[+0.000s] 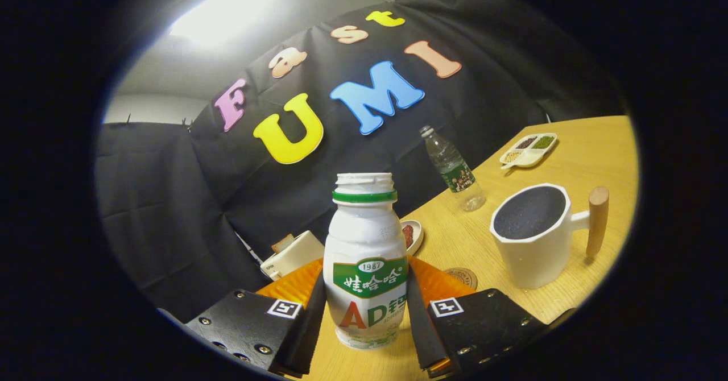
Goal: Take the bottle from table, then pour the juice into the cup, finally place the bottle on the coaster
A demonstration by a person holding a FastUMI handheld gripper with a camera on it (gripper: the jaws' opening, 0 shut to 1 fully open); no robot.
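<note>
A white juice bottle (365,256) with a green neck ring and no cap stands between my fingers, and my gripper (367,307) is shut on its labelled body. The view is tilted and the bottle's base hangs above the wooden table (574,153). A white mug (532,236) with a wooden handle and a dark inside stands to the right, beyond the right finger. A small round brown coaster (462,277) lies on the table between the bottle and the mug, partly hidden behind the right finger.
A clear water bottle (453,168) stands farther back near the cloth wall. A white divided dish (529,149) with grains sits at the far right. A small plate (412,235) with something red and a white box (291,254) lie behind the juice bottle.
</note>
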